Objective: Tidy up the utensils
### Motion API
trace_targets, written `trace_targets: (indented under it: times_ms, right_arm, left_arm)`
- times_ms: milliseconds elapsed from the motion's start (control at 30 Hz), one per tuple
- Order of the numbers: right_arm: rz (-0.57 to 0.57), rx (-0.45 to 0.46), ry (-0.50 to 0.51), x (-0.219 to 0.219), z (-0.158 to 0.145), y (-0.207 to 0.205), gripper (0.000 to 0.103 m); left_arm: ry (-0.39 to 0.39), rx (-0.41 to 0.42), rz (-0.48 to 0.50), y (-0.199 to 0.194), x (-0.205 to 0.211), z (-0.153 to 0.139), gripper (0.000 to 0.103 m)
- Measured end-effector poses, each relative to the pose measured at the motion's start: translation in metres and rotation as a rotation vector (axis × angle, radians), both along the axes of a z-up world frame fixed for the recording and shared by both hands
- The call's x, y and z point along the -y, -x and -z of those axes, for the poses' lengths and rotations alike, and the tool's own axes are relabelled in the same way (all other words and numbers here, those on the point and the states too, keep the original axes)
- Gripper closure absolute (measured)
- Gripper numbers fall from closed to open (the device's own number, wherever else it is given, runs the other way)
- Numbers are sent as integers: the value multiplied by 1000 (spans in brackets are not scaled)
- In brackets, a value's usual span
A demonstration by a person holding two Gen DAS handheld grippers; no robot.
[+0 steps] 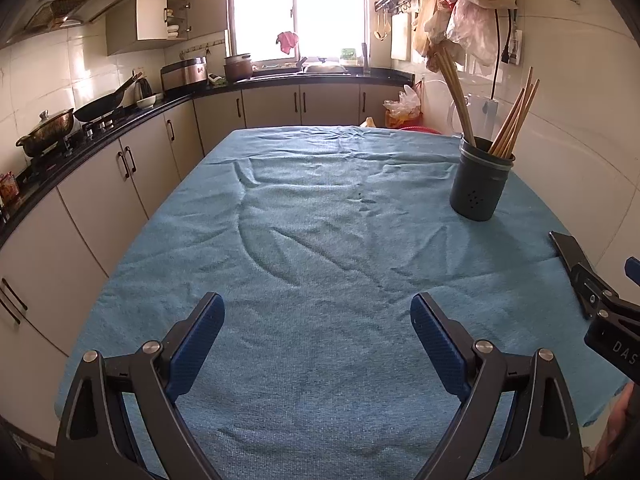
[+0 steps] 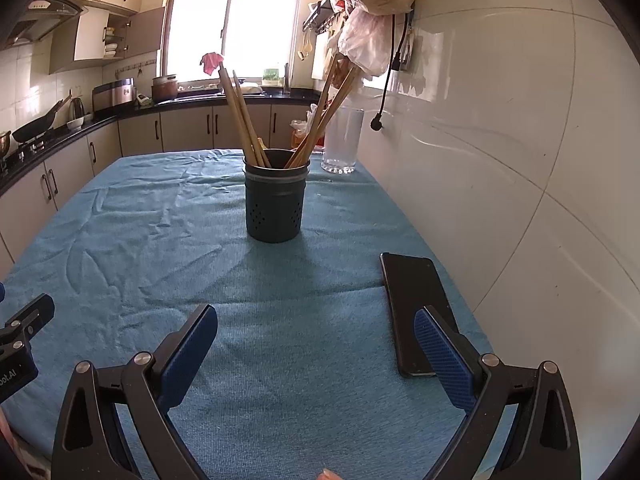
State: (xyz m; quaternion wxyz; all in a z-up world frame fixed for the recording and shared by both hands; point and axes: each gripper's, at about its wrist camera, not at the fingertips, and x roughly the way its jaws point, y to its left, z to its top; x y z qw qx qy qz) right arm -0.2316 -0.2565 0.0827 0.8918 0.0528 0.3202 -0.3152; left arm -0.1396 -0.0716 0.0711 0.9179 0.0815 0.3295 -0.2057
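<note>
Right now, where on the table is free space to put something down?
The blue cloth is bare left of the utensil holder and across the near middle, between both open grippers. It is crowded on the wall side: the holder with chopsticks, a clear glass behind it, and a black phone.

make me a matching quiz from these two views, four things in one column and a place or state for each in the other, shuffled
Things:
1. chopsticks
2. phone
3. clear glass
4. left gripper

Places or states:
A. lying flat on the blue cloth near the white wall
B. open, with nothing between its fingers
C. standing upright in the dark holder
D. standing behind the holder, by the wall

Pairs: 1-C, 2-A, 3-D, 4-B
</note>
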Motion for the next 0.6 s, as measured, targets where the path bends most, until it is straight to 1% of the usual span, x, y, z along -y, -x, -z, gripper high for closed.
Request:
trace_targets:
  times_ms: [300,600]
  right_arm:
    - [-7,-25,-5,1,6,-6,2]
    - [-11,-37,-8,1,9,-10,2]
  left_arm:
    - [-2,-13,-5,-4,-1,6,10]
    - [-2,-14,-7,-6,-2,5,10]
